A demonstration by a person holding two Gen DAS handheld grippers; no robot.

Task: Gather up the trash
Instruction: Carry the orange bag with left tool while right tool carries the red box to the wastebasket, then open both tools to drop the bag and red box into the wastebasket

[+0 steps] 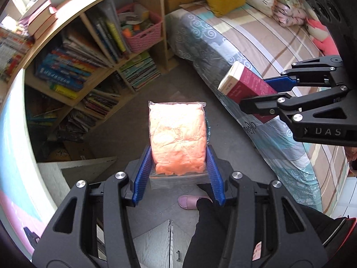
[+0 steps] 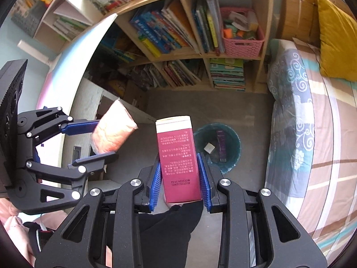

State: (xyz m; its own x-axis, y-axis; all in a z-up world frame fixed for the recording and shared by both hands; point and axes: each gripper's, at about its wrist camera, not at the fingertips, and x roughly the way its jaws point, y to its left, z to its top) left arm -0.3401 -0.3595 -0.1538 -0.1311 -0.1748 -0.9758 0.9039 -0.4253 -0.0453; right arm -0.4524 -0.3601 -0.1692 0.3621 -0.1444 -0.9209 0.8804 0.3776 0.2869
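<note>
An orange packet (image 1: 178,134) in clear plastic stands upright between the blue pads of my left gripper (image 1: 178,156), which is shut on its lower end. My right gripper (image 2: 179,160) is shut on a dark red carton (image 2: 176,156) with a cream top. In the right wrist view a teal trash bin (image 2: 234,158) stands on the grey floor just right of the carton, with a purple box and scraps inside. That view also has the left gripper (image 2: 104,140) with the packet (image 2: 113,131) at the left. The left wrist view has the right gripper (image 1: 256,93) and carton (image 1: 243,82) over the bed's edge.
A wooden bookshelf (image 2: 200,55) full of books, with a pink basket (image 2: 243,44), stands beyond the bin. A bed (image 2: 323,122) with a yellow pillow (image 2: 337,35) runs along the right. A white desk (image 2: 89,102) is at the left. A person's dark-clad leg and slippered foot (image 1: 187,202) are below.
</note>
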